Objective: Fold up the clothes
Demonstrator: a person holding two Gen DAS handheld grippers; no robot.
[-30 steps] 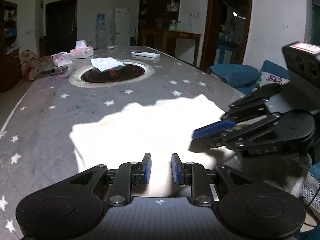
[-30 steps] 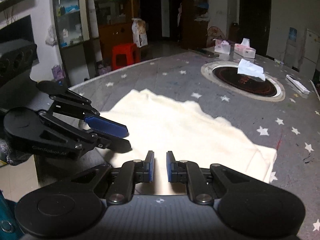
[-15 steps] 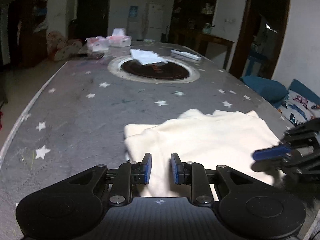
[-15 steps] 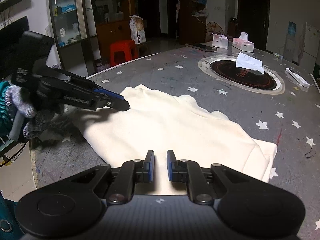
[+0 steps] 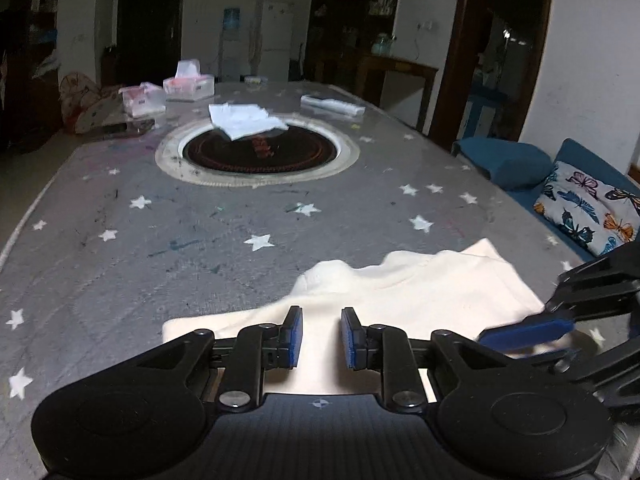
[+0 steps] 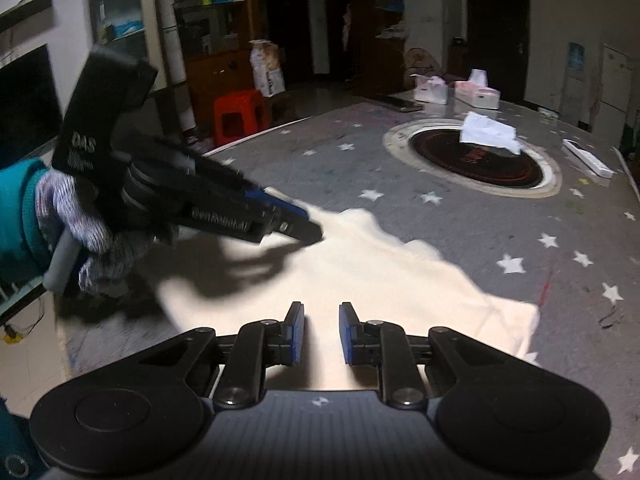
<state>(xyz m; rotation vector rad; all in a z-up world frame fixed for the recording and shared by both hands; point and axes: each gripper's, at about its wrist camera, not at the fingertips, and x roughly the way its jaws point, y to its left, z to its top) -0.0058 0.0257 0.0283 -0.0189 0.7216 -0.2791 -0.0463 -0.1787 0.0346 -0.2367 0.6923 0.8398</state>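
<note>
Folding stage: my reading is a pause between folds; the cream garment (image 5: 404, 304) lies already doubled into a rough rectangle at the near edge of the bench (image 5: 168, 248), and neither tool has cloth in it.
Garment: flat on the star-printed cover, near side; a wavy, bunched edge faces the far side and one squared corner points right in the right wrist view (image 6: 400, 280). It sits near the edge probably so both hands reach it without stretching.
Left gripper: (image 5: 320, 338) spread, nothing between the blue pads, held low over the near left part of the cloth. Seen from the right wrist camera (image 6: 304, 226) its tips point down at the garment's far-left corner, close to or touching it; I cannot tell which. That aim suggests a corner pick is being lined up.
Right gripper: (image 6: 321, 334) spread and empty, hovering over the near middle of the cloth; in the left view (image 5: 524, 332) it comes in from the right by the garment's right edge.
Gloved hand: (image 6: 76, 232) wraps the left tool's handle.
Far clutter: tissue boxes (image 5: 188, 84), a white cloth (image 5: 244, 120) on the round inset hob (image 5: 256, 156), all well apart from the garment, so the folding area is unobstructed.
Risk: thin doubled layers may separate if only the top one is pinched.
</note>
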